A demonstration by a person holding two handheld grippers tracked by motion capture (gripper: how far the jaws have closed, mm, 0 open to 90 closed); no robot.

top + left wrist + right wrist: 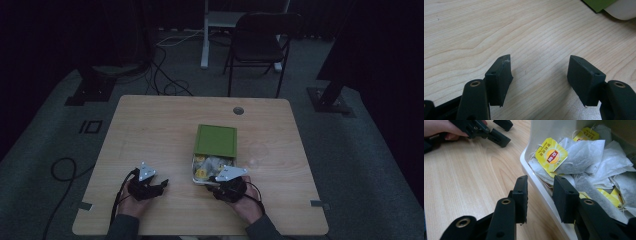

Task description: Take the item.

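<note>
A white box [194, 174] of tea bags [207, 164] sits right of the table's middle, and its green lid [216, 140] lies across its far half. My right gripper [212, 183] is at the box's near corner. In the right gripper view, the right gripper [539, 195] stands open astride the box wall [530, 171], one jaw outside and one over the tea bags [586, 152]; a yellow tag [551, 155] lies just ahead. My left gripper [162, 184] rests open on bare wood [540, 75], left of the box.
The lid's corner [599, 3] and the box's edge [621, 10] show at the top right of the left gripper view. A cable hole [238, 110] is at the table's far side. Beyond the table stand a black chair [260, 40] and floor cables [165, 75].
</note>
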